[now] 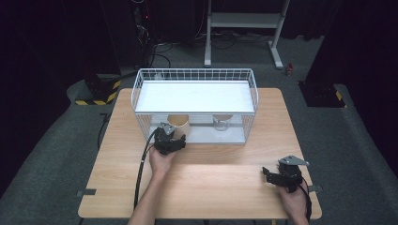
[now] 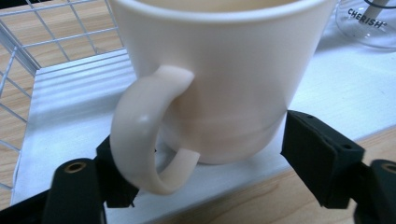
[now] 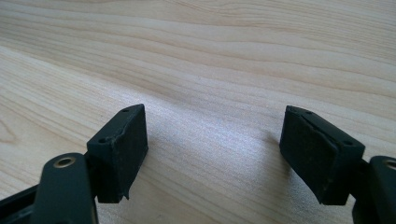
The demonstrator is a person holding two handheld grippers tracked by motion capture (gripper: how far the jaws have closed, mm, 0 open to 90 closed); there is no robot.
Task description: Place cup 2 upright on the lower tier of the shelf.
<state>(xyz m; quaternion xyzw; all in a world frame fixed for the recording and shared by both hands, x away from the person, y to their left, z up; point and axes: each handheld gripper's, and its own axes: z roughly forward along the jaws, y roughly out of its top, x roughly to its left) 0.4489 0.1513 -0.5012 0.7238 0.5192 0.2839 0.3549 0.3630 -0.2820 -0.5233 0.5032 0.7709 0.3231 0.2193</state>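
Note:
A cream mug (image 2: 224, 70) with its handle (image 2: 140, 135) turned toward the camera stands on the white floor of a wire rack (image 1: 141, 89), under the rack's shelf (image 1: 195, 96). In the high view the mug (image 1: 179, 124) sits at the rack's front left opening. My left gripper (image 2: 210, 154) has its jaws on either side of the mug's base; the right pad (image 2: 317, 149) meets the mug's wall, while the left pad (image 2: 114, 182) is partly hidden behind the handle. From above, the left gripper (image 1: 174, 138) reaches into the opening. My right gripper (image 3: 215, 144) stands open over bare wood, at the table's front right (image 1: 268, 174).
A clear glass (image 2: 369, 23) with printed lettering stands to the right of the mug inside the rack (image 1: 222, 123). The wooden table (image 1: 211, 187) spreads in front of the rack. A white metal stand (image 1: 244, 21) and cables lie on the floor beyond.

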